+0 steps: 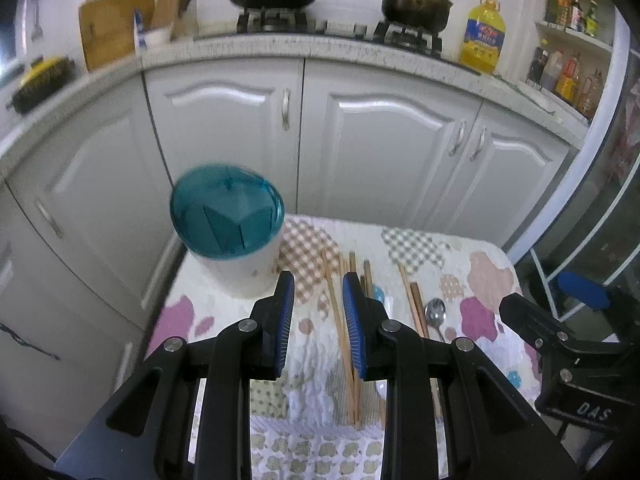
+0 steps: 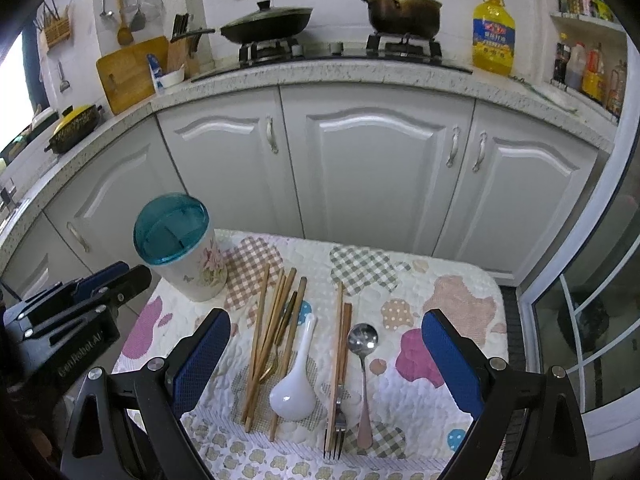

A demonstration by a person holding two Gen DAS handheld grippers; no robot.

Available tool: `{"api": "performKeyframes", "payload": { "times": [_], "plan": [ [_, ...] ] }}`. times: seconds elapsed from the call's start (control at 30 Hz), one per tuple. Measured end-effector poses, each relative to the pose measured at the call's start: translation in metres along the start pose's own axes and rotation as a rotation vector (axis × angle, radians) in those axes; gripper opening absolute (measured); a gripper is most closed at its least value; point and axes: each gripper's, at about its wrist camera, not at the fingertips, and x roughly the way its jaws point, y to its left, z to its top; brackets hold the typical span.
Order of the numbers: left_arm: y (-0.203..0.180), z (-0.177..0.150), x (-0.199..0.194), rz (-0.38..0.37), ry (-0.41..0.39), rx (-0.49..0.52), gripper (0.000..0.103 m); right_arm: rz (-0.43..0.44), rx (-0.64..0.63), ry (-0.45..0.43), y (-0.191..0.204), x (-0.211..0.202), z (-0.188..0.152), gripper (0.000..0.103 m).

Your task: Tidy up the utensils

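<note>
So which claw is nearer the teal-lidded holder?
Left. The left claw sits just beside the holder, open; the right claw hangs open over the utensils, farther to its right.

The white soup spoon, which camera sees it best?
The right wrist view. There the white soup spoon lies whole and unhidden on the quilted cloth, between the chopsticks and the fork. In the left wrist view the left gripper blocks it; only a white sliver shows.

Wok, pot on stove; oil jug beside; cutting board left.
</note>
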Motion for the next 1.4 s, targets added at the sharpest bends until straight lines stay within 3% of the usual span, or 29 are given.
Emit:
{"api": "performKeyframes", "payload": {
  "times": [0.17,0.3,0.43,0.57,0.83,0.93,1.03,1.1,1.23,1.4],
  "plan": [
    [0.021,-0.014,0.038,-0.061,0.14,-0.062,0.024,0.039,0.032,0.069,-0.016,0.032,-0.014,0.096],
    [0.02,-0.027,0.067,-0.094,0.204,-0.07,0.024,0.057,0.037,0.134,-0.026,0.068,-0.024,0.094],
    [0.012,-0.033,0.1,-0.131,0.266,-0.078,0.024,0.115,0.053,0.201,-0.036,0.103,-0.027,0.078],
    [0.006,-0.03,0.136,-0.107,0.292,-0.075,0.024,0.128,0.026,0.252,-0.04,0.135,-0.021,0.053],
    [0.003,-0.019,0.192,-0.064,0.328,-0.09,0.023,0.181,0.02,0.351,-0.048,0.213,0.005,0.028],
    [-0.002,-0.015,0.203,-0.063,0.336,-0.081,0.021,0.18,0.021,0.378,-0.05,0.232,0.012,0.021],
    [-0.003,-0.018,0.207,-0.054,0.352,-0.061,0.008,0.191,0.01,0.395,-0.05,0.245,0.014,0.013],
    [0.001,-0.02,0.205,-0.058,0.347,-0.058,0.005,0.212,-0.013,0.409,-0.046,0.245,0.015,0.007],
    [0.015,-0.033,0.187,-0.077,0.364,-0.046,0.004,0.314,0.008,0.436,-0.038,0.235,0.006,0.007],
    [0.027,-0.058,0.16,-0.08,0.405,0.002,0.004,0.357,0.017,0.444,-0.031,0.22,-0.01,0.006]
  ]
}}
